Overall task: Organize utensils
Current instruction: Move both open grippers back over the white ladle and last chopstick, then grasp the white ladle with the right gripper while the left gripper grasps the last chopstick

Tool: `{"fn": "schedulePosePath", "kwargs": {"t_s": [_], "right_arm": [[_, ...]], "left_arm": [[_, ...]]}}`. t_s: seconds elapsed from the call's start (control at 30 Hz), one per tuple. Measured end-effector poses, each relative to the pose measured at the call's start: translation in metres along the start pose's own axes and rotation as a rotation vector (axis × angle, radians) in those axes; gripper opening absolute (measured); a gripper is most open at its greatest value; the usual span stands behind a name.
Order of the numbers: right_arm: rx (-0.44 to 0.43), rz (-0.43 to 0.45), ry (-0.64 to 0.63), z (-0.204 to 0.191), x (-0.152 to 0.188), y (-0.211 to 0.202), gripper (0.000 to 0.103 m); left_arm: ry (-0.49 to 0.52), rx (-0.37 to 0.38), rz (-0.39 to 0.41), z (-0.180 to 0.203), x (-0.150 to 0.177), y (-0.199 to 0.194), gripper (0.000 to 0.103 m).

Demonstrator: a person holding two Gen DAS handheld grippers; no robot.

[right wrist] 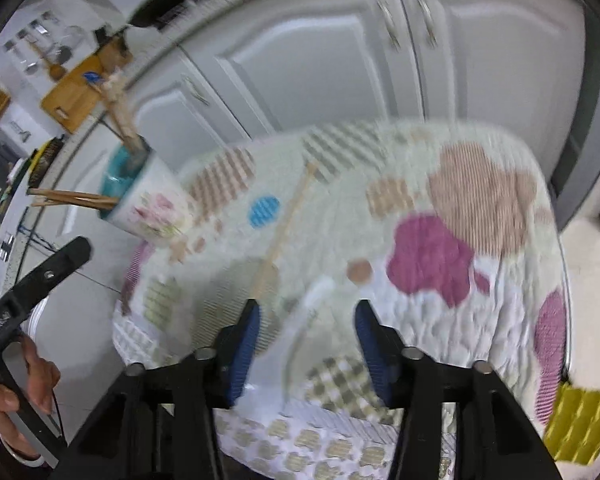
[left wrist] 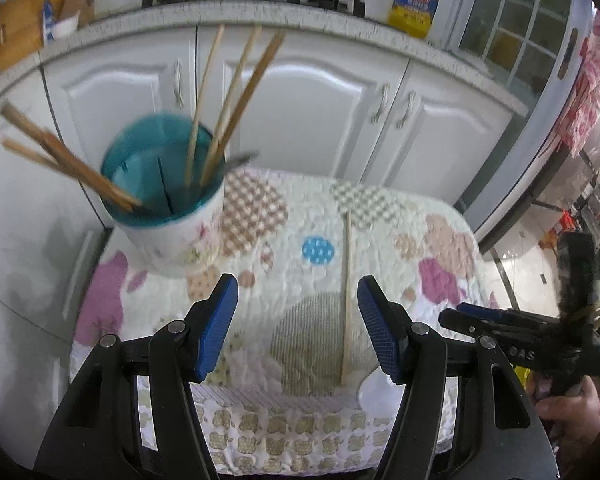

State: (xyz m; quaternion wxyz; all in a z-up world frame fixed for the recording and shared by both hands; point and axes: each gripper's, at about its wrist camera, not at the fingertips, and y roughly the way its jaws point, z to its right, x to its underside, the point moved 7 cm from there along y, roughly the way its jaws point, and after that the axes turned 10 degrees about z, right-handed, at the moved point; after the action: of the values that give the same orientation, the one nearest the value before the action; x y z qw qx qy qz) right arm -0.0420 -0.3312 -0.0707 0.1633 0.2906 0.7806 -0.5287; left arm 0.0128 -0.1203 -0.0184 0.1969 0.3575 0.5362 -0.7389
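Chopsticks stand bundled in the utensil holder, a teal-lined, flower-printed cup parked at the far left corner of the quilted surface. More wooden sticks lean out over its left rim. One lone chopstick lies flat on the patchwork cover, running from the near edge toward the far edge, about mid-surface. Left claw hangs low over the near edge, blue pads spread wide apart with nothing between them, and that stray chopstick sits just inside its right pad. Over on the right-hand view, the right claw is also gaping, empty, hovering above the near edge; a white spoon lies on the cover between its fingers, blurred. The loose chopstick angles away just beyond its left pad. White cabinet doors fill the background, a yellow oil bottle up on the counter.
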Motion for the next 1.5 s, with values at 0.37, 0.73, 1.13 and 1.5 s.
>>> {"fn": "schedulePosePath", "kwargs": {"t_s": [0.37,0.73,1.13,1.5], "right_arm": [[-0.112,-0.118,0.174,0.006,0.015,0.064,0.024],[-0.150,-0.083,0.155,0.010,0.006,0.051,0.017],[-0.225,-0.072,0.265,0.028,0.010,0.039,0.017],[-0.263,-0.050,0.262,0.023,0.008,0.027,0.015]], "left_arm": [[0.000,-0.015,-0.086,-0.006,0.024,0.034,0.062],[0.012,0.028,-0.159,0.015,0.020,0.087,0.062],[0.073,0.031,-0.266,0.067,0.001,0.194,0.047],[0.027,0.111,-0.285,0.054,0.000,0.196,0.004]]}}
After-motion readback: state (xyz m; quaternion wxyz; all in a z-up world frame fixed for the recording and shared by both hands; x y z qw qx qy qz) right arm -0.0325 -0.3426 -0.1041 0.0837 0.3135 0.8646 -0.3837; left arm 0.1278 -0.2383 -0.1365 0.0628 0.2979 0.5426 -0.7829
